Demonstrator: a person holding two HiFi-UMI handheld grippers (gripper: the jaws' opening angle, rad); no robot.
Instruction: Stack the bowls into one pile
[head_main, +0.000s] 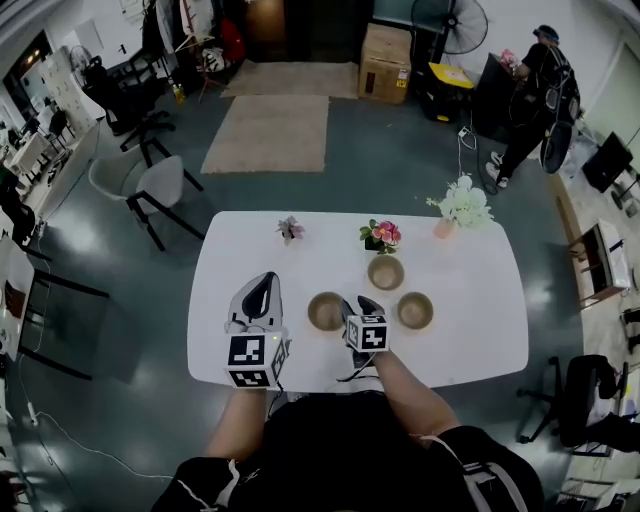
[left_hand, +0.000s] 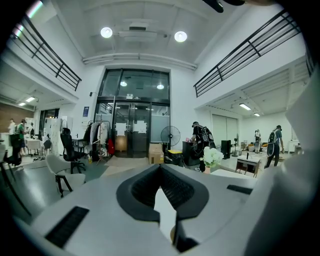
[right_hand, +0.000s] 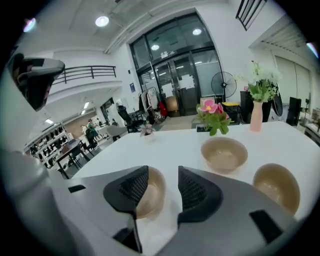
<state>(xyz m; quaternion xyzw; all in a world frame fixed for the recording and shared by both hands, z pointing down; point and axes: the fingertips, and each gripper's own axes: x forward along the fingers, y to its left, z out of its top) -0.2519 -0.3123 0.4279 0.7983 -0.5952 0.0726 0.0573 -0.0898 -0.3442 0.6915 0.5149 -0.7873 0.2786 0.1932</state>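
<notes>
The person reaches both bare forearms forward from the body, with one pair of tongs in each hand. The left forearm (head_main: 238, 425) runs almost straight ahead. The left tongs (head_main: 262, 288) point away from the person and are held about level. Their two dark ribbed pads (left_hand: 142, 190) meet at the tips. The right forearm (head_main: 405, 395) angles inward toward the middle. The right tongs (head_main: 358, 304) tip forward and down, and their jaws stand apart with a clear gap between the pads (right_hand: 197, 192). The two tongs lie side by side, near each other but not touching.
</notes>
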